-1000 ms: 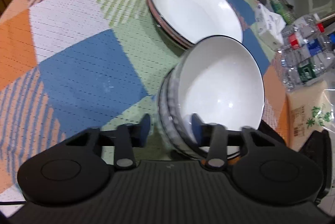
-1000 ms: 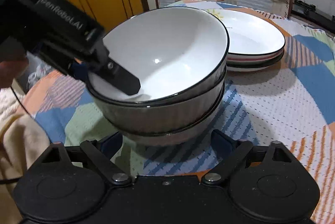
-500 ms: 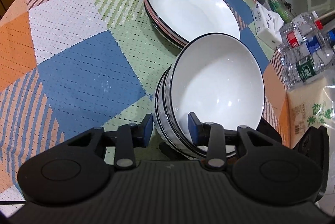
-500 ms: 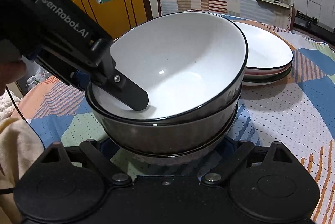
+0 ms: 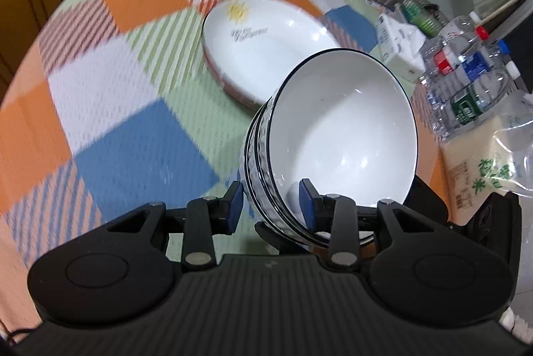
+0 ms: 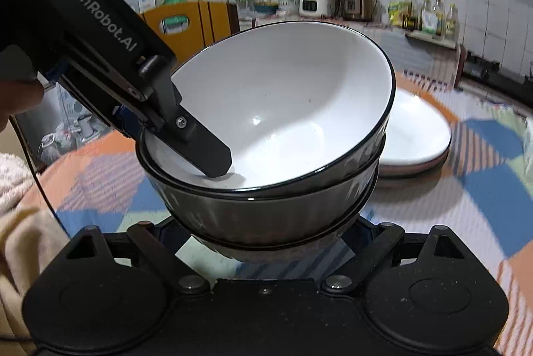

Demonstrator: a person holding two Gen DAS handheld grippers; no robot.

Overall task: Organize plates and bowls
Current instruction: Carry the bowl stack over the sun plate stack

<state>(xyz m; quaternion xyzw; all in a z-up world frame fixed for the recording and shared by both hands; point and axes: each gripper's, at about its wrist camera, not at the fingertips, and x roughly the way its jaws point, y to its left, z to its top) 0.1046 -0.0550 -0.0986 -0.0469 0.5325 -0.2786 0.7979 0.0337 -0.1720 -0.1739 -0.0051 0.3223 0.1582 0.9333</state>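
My left gripper (image 5: 270,206) has its two blue pads on either side of the wall of the stack of bowls (image 5: 333,156) — one pad against the ribbed outside, the other inside the white hollow of the top bowl, pinching the rim between them. The gap between the pads is narrow, only as wide as the nested rims. Seen from my right wrist, that same left gripper (image 6: 186,136) comes in from ten o'clock, its black finger lying down into the top bowl with the tip touching the white inner surface.

My right gripper (image 6: 266,236) sits under the stack of bowls (image 6: 273,129) at six o'clock, its fingers spread wide around the base. The bowls hide the fingertips, so I cannot tell whether they press on the base or merely flank it.

The stack is tilted, its mouth tipped toward my right side, and it appears lifted off the patchwork tablecloth (image 5: 133,129).

Farther out, at about twelve o'clock from my left wrist, a stack of plates (image 5: 266,46) rests on the cloth; the top plate bears a yellow sun mark. The bowls overlap its near edge in view. Beyond the table edge, at two o'clock, stand plastic bottles (image 5: 473,79).
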